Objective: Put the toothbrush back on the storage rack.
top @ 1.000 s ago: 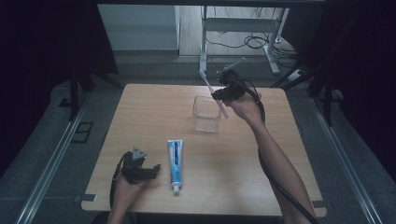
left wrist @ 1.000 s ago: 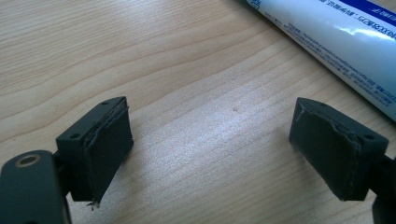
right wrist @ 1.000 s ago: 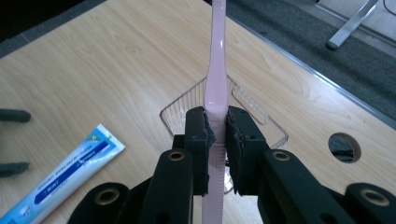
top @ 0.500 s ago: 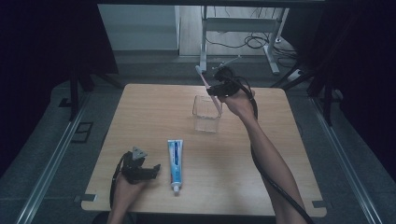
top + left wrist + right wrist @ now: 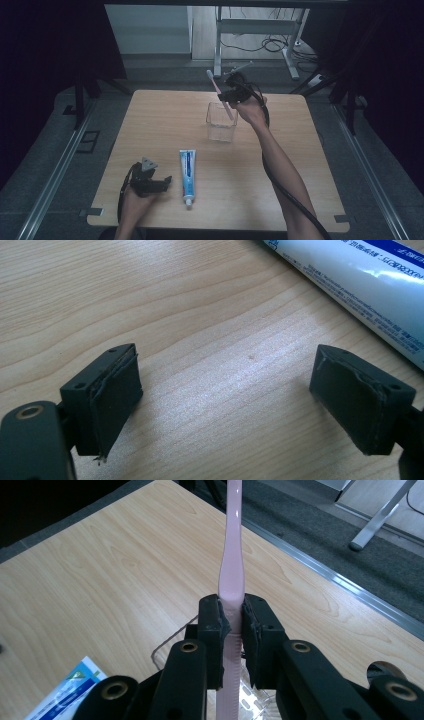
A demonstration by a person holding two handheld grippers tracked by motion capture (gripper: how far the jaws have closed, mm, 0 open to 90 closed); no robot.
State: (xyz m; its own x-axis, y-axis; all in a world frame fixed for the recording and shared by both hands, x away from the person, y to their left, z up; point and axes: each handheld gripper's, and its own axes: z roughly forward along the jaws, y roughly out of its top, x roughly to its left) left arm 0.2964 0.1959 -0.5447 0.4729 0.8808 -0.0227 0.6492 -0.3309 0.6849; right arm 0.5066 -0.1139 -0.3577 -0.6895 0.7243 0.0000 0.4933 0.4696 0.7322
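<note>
Clamping a pink toothbrush (image 5: 220, 98) in the right hand-held gripper (image 5: 231, 94) above the clear container (image 5: 221, 128); left hand-held gripper (image 5: 159, 183) open, resting beside the toothpaste tube (image 5: 188, 171) on the table (image 5: 150, 125).

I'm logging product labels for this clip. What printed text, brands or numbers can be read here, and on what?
Toothpaste tube: a line of small dark print along its side, too small and blurred to read.
Toothpaste tube, high view: blue label, lettering unreadable.
Pink toothbrush, clear cup: no text visible.

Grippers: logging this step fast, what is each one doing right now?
Left gripper: open, holding nothing, beside the toothpaste tube.
Right gripper: shut on the pink toothbrush, above the clear container.
</note>
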